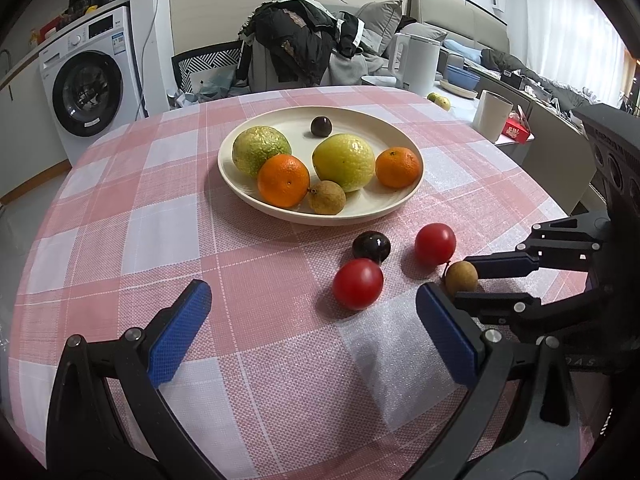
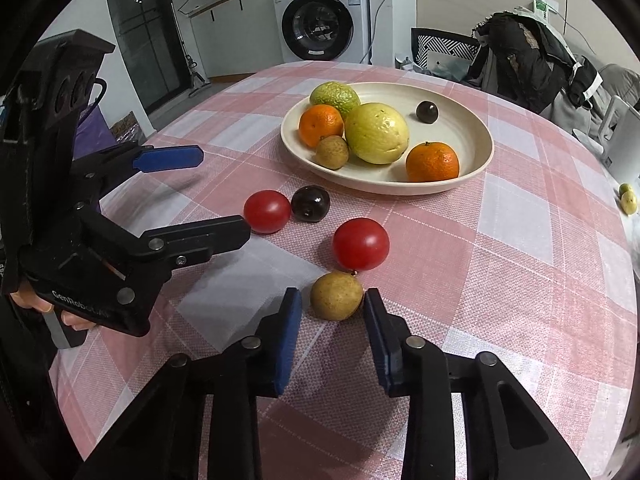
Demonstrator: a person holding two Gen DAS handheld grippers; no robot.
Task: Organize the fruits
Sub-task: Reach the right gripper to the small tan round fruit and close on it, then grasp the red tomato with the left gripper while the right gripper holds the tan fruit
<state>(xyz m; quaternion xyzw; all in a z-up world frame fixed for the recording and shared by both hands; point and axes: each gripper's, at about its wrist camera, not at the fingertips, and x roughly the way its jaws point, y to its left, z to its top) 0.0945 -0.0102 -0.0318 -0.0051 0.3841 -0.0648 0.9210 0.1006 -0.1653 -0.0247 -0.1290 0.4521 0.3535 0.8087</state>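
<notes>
A cream plate (image 1: 412, 178) (image 2: 478, 120) holds two green-yellow fruits, two oranges, a brown longan and a dark plum. On the cloth lie two red tomatoes (image 1: 357, 284) (image 2: 361, 244), a dark plum (image 1: 371, 246) (image 2: 310, 203) and a loose longan (image 1: 461, 277) (image 2: 337, 296). My right gripper (image 2: 332, 334) is open with its jaws on either side of the loose longan, the right pad touching it. It also shows in the left wrist view (image 1: 476, 282). My left gripper (image 1: 312, 332) is open and empty, hovering near the closest tomato. It also shows in the right wrist view (image 2: 216, 196).
The round table has a pink checked cloth (image 1: 168, 220). A white kettle (image 1: 416, 64) and a cup (image 1: 491, 114) stand on a counter beyond the far right. A chair piled with clothes (image 1: 296, 46) and a washing machine (image 1: 88, 84) stand behind.
</notes>
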